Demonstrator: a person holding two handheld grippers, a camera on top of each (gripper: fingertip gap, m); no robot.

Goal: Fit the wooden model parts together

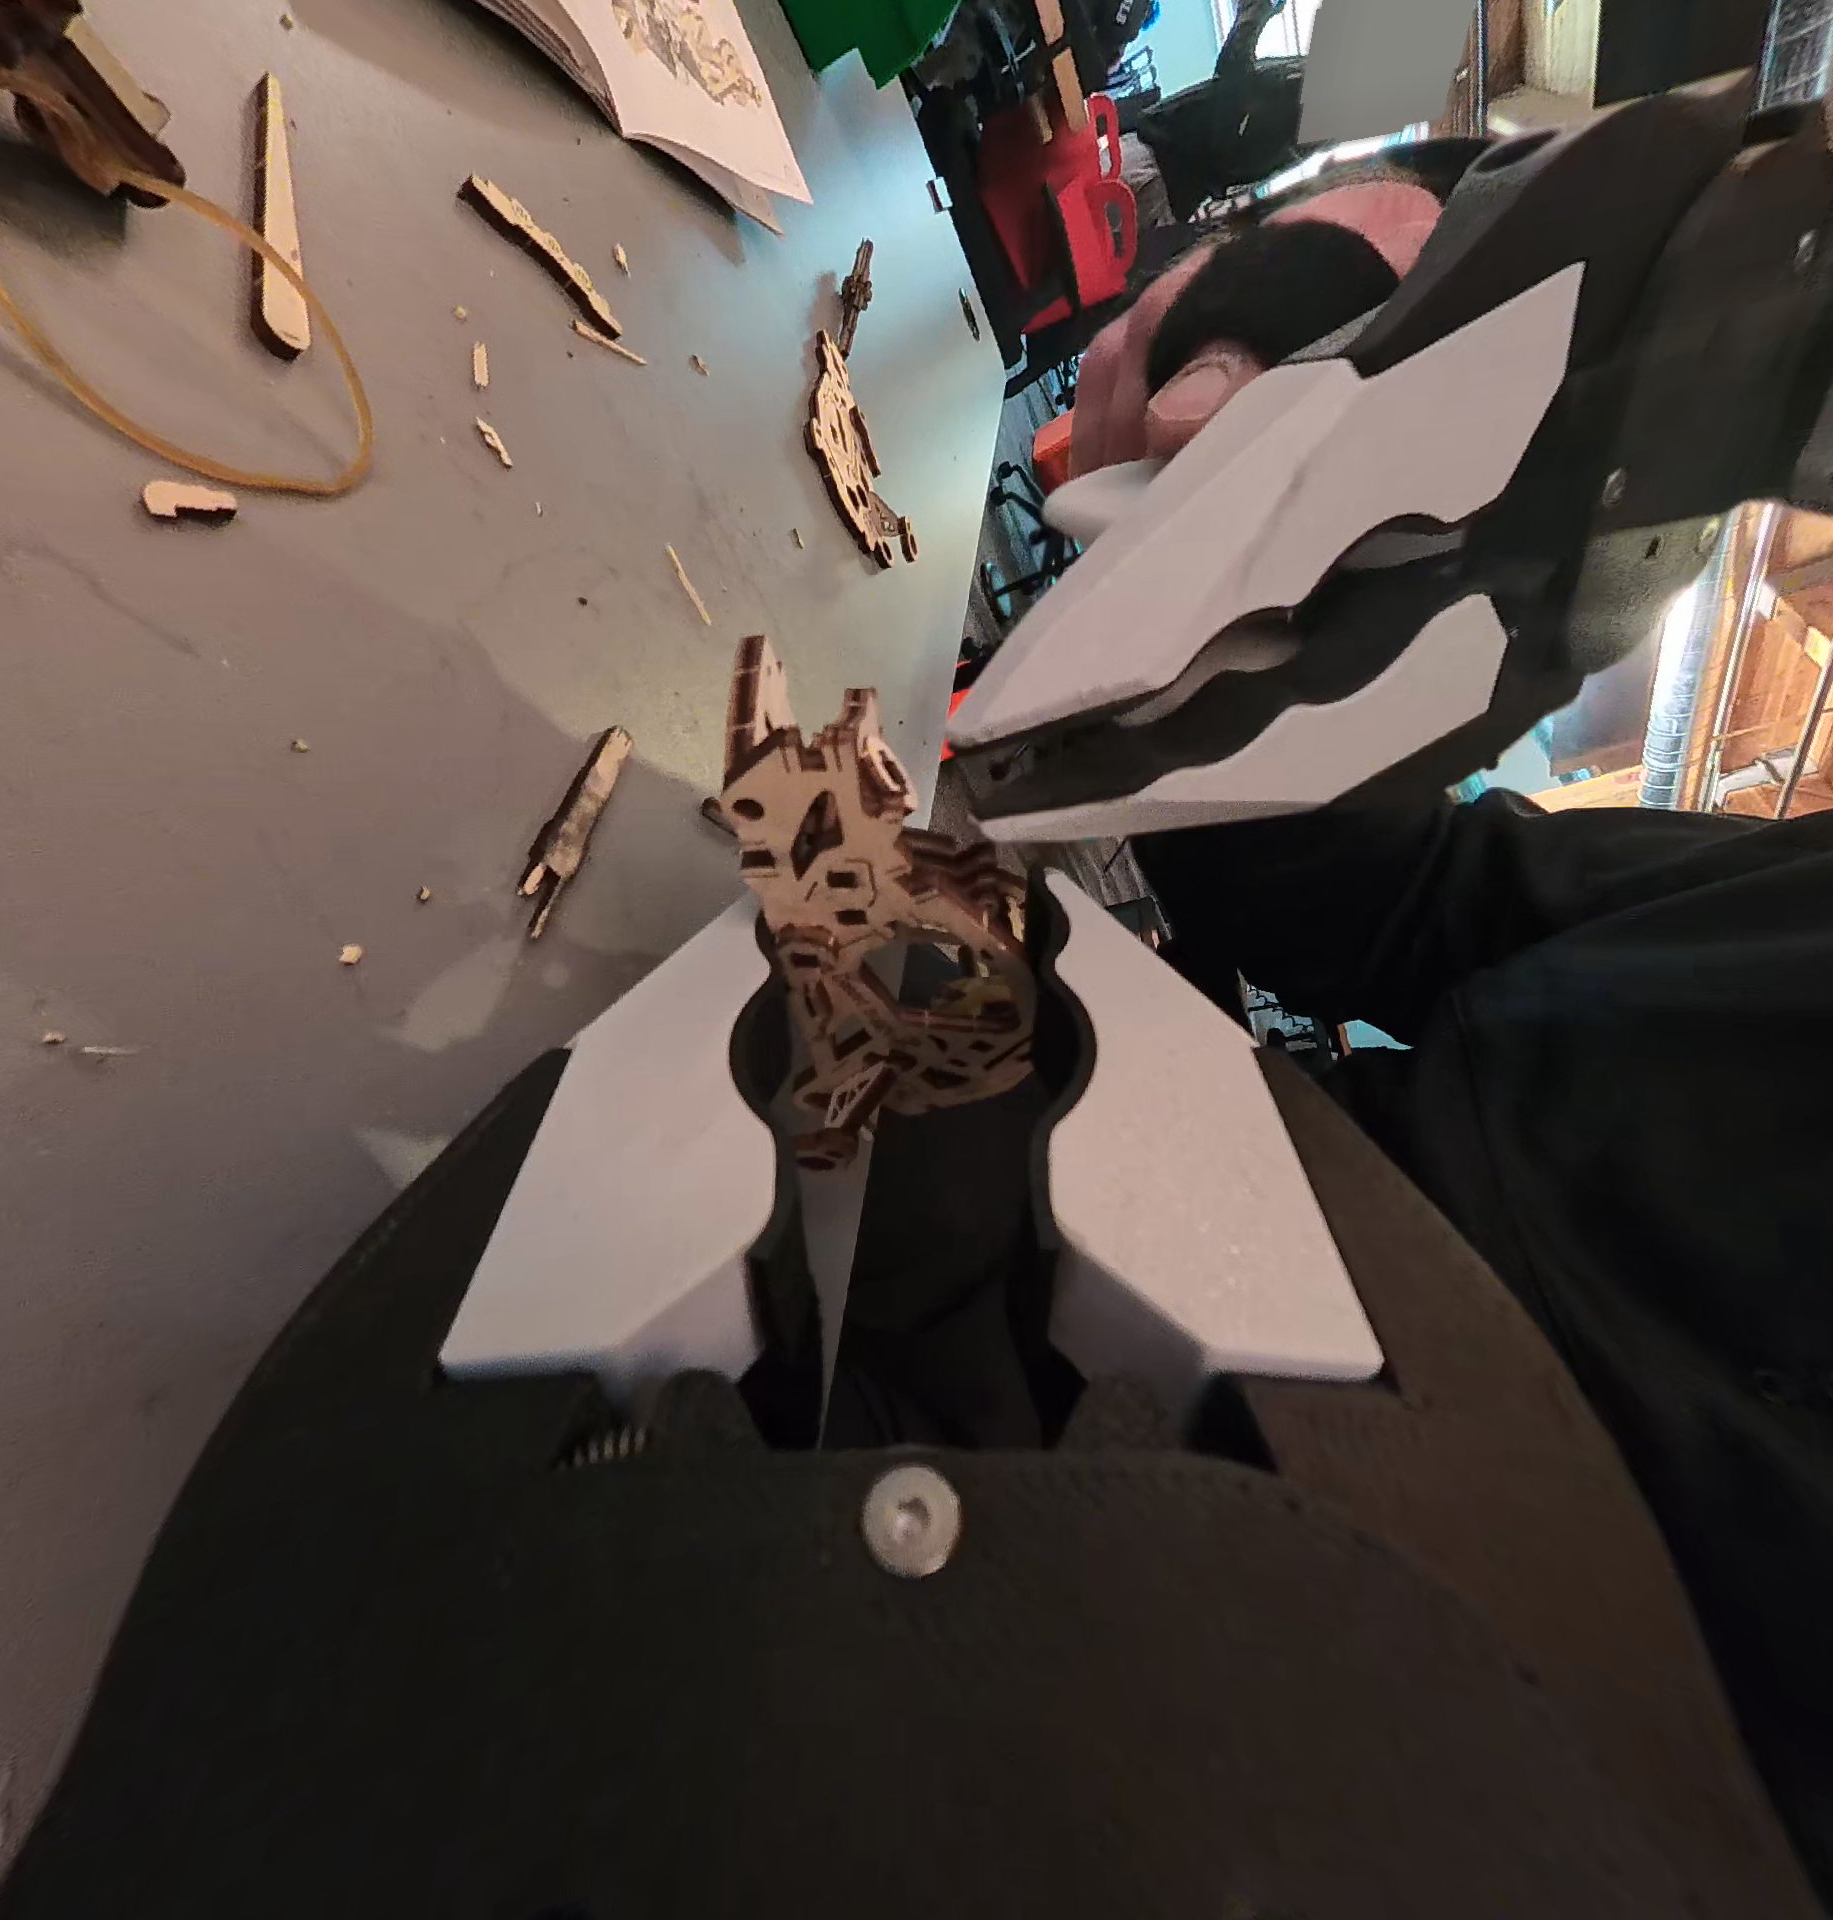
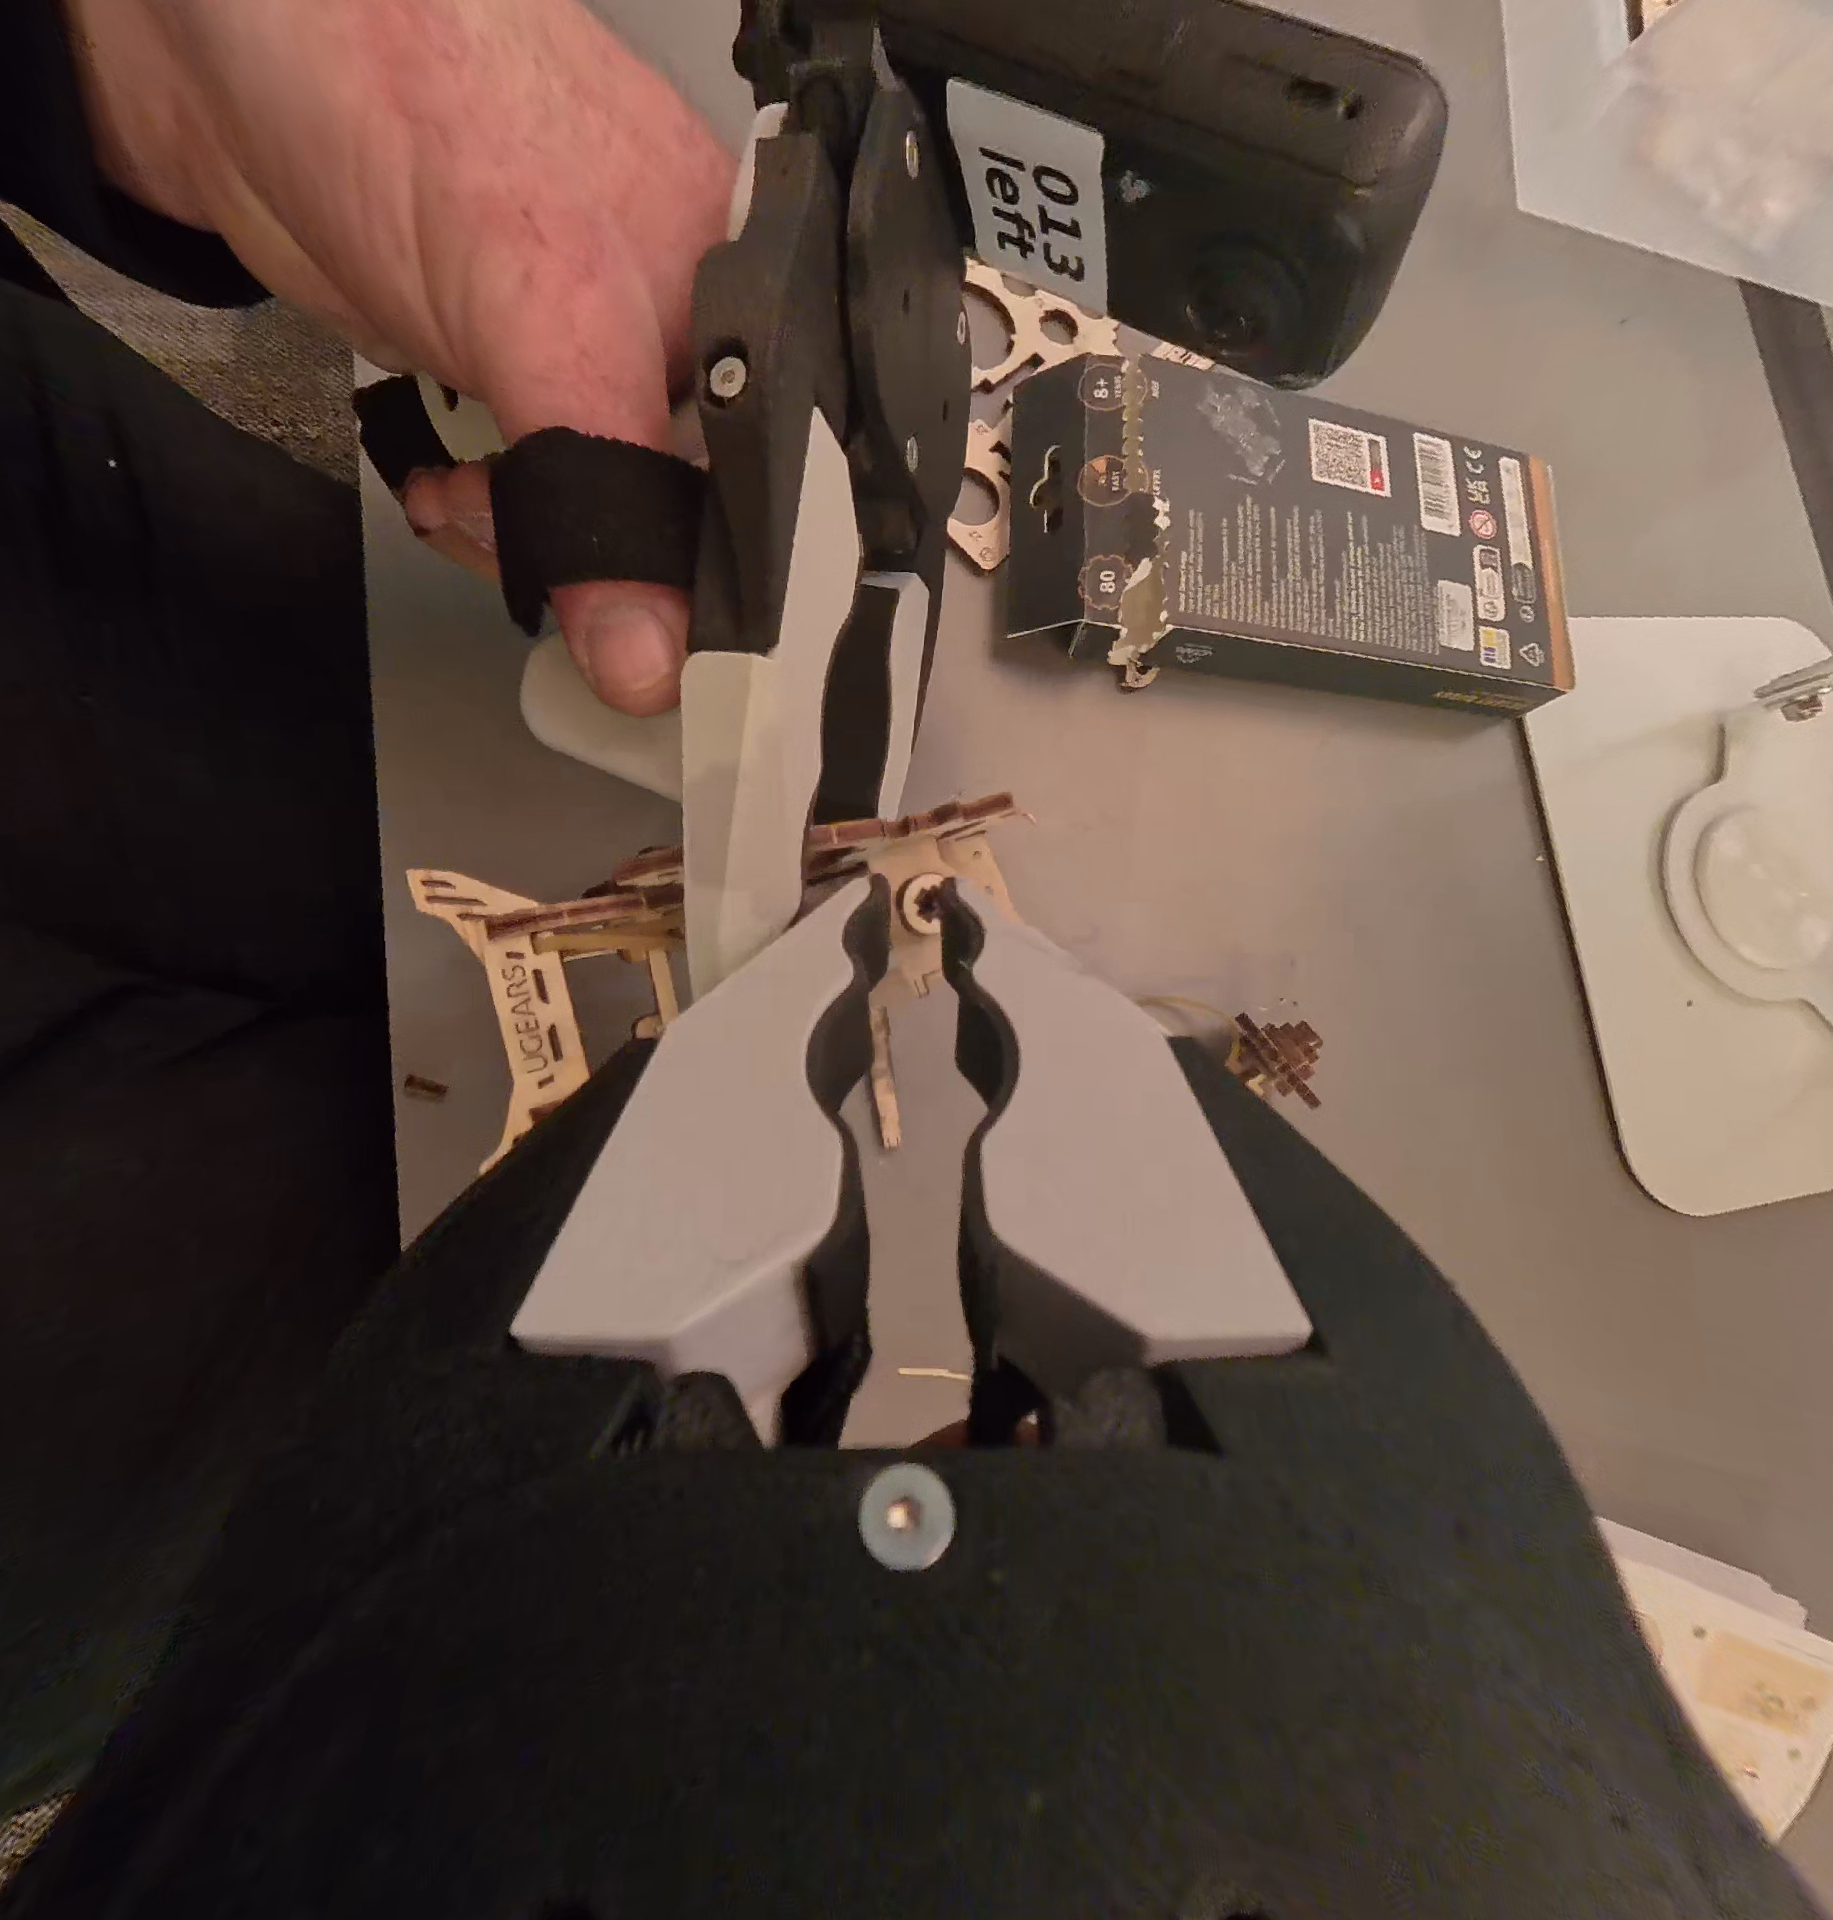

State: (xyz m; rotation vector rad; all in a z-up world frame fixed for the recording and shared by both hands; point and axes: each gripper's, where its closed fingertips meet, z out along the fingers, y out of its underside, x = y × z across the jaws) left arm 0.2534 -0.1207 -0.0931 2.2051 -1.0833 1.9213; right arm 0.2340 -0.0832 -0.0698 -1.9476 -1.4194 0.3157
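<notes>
Left tongs point(image 1: 896, 914): closed on wooden model point(image 1: 870, 935), held above the near table point(image 1: 216, 831) edge. Right tongs point(image 2: 907, 920): gripping a thin wooden part point(image 2: 884, 1049) at the model's end. On the table: dark box point(image 2: 1296, 540) far right, rubber band point(image 1: 164, 343), wood scraps point(image 1: 569, 821).

A grey worktop point(image 1: 216, 727) carries an open booklet point(image 1: 683, 94) at its far edge and a rubber band point(image 1: 299, 312) lying in a loop. A dark box point(image 2: 1296, 551) with a torn flap lies flat near a white plate point(image 2: 1722, 935). Beyond the worktop's edge stands a red chair point(image 1: 1078, 208).
</notes>
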